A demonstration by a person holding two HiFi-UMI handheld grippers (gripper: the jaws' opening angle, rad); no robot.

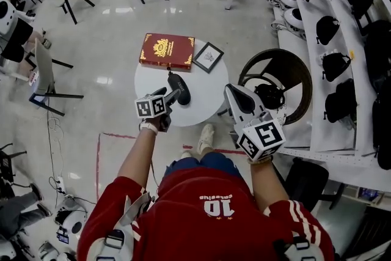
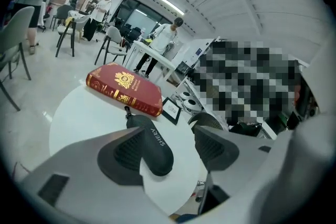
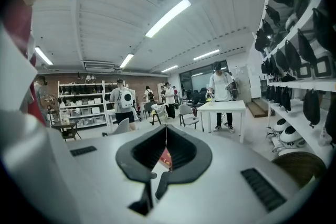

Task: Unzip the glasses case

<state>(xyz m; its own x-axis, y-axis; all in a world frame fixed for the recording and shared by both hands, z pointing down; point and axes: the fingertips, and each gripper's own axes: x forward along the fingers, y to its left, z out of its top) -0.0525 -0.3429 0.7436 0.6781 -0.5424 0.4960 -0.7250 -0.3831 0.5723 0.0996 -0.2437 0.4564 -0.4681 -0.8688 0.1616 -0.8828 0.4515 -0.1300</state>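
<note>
A black zipped glasses case (image 1: 179,87) lies on the round white table (image 1: 153,73), its zip pull pointing toward the red book. My left gripper (image 1: 173,96) is at the case's near end, jaws open. In the left gripper view the case (image 2: 152,147) lies between the two dark pads (image 2: 123,157), nearer the left one, and I see no pad pressing on it. My right gripper (image 1: 231,93) hangs off the table's right edge, apart from the case. Its jaws are shut on nothing (image 3: 166,136).
A red book with gold print (image 1: 166,51) and a small black picture frame (image 1: 208,57) lie on the far half of the table. A round brown-rimmed seat (image 1: 294,67) stands to the right, beside white shelves with black items (image 1: 335,64). Red tape marks the floor (image 1: 110,135).
</note>
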